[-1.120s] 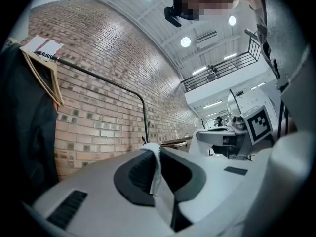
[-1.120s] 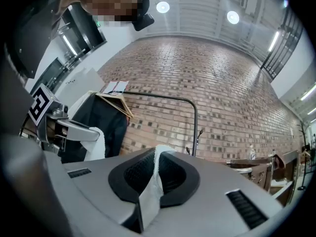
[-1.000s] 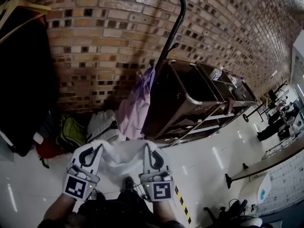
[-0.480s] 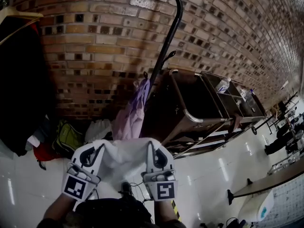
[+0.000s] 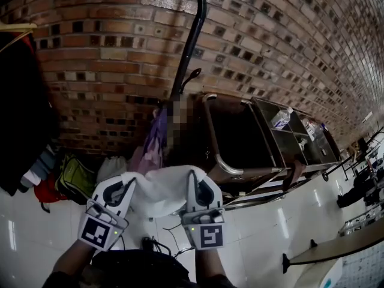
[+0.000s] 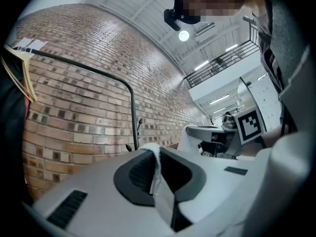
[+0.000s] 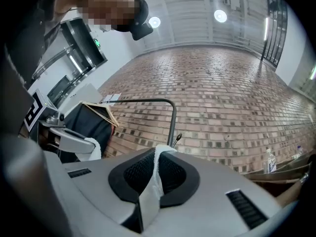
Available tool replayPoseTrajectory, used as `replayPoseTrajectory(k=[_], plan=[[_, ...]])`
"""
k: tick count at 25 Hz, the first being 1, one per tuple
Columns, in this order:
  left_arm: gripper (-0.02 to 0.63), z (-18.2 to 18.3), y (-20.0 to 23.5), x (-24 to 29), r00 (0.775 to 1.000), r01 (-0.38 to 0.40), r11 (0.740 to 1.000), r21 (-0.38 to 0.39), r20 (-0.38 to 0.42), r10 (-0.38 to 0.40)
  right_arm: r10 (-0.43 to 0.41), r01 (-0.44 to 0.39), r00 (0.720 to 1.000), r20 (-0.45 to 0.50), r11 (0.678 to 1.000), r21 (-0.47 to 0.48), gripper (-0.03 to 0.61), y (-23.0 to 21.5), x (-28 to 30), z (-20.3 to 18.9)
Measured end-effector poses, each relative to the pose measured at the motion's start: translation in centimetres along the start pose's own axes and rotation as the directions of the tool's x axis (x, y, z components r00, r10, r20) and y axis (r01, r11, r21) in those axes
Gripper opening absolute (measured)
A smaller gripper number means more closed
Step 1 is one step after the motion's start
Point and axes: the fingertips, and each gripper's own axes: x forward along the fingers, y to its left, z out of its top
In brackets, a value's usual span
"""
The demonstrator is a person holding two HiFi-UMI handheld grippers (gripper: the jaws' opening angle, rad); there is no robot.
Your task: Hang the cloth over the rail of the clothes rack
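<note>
Approach: left hand-held gripper [image 5: 123, 188] and right hand-held gripper [image 5: 195, 188] each clamp the cloth [image 5: 157, 191]; next, lift it over the rail [image 7: 137, 100].

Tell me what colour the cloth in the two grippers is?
White: the soft white cloth shows best in the head view.

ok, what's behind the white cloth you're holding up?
Past the cloth, pinched in the left claw and right claw, a purple garment hangs by the rack pole, against the brick wall. Its lower end and the floor there are covered by the cloth.
</note>
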Motion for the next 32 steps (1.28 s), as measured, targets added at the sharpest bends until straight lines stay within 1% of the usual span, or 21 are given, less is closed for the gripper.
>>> replayPoseTrajectory(k=[3,6,8,11,16,21,22,25,26,29,32], plan=[[0.026,0.4,-1.4,3.4,1.000,0.009,1.000,0.016,0.009,-0.009,0.029,-0.029,1.000,0.008,0.999,0.044,0.021,-3.2,0.7,-0.7],[0.026,0.9,-3.0,6.7,0.999,0.031,0.999,0.037,0.009,-0.031,0.062,-0.062,0.998,0.010,0.998,0.031,0.021,-5.9,1.7,-0.9],[0.026,1.4,-3.6,8.9,0.999,0.031,0.998,0.051,0.014,-0.032,0.088,-0.088,0.996,0.018,0.996,0.029,0.021,-7.3,2.5,-0.8],[0.026,2.3,-4.4,11.7,0.999,0.040,0.998,0.052,0.020,-0.041,0.122,-0.122,0.992,0.027,0.992,0.018,0.021,-8.6,3.8,-0.3],[0.026,4.3,-5.0,15.5,0.994,0.101,0.992,0.071,0.037,-0.103,0.130,-0.130,0.991,0.040,0.991,0.011,0.021,-9.9,6.1,0.9],[0.025,6.0,-3.1,17.8,0.986,0.130,0.988,0.085,0.090,-0.137,0.108,-0.108,0.993,0.040,0.994,0.003,0.021,-10.8,8.7,1.8],[0.026,6.2,-2.6,18.2,0.985,0.129,0.986,0.102,0.098,-0.139,0.101,-0.100,0.994,0.043,0.995,-0.010,0.021,-10.9,9.2,2.0],[0.026,6.9,-1.4,19.4,0.982,0.117,0.975,0.189,0.124,-0.142,0.067,-0.063,0.996,0.059,0.996,-0.062,0.021,-11.6,10.8,2.7],[0.026,7.2,-1.2,19.8,0.979,0.115,0.972,0.204,0.143,-0.146,0.055,-0.049,0.996,0.064,0.995,-0.084,0.021,-11.8,11.4,3.0],[0.026,8.5,-0.4,21.1,0.962,0.137,0.971,0.194,0.206,-0.177,0.023,-0.014,0.998,0.064,0.990,-0.141,0.021,-12.3,13.0,3.5],[0.026,9.1,1.0,22.0,0.952,0.142,0.978,0.154,0.248,-0.177,-0.015,0.028,0.996,0.084,0.987,-0.156,0.021,-12.8,14.2,3.9]])
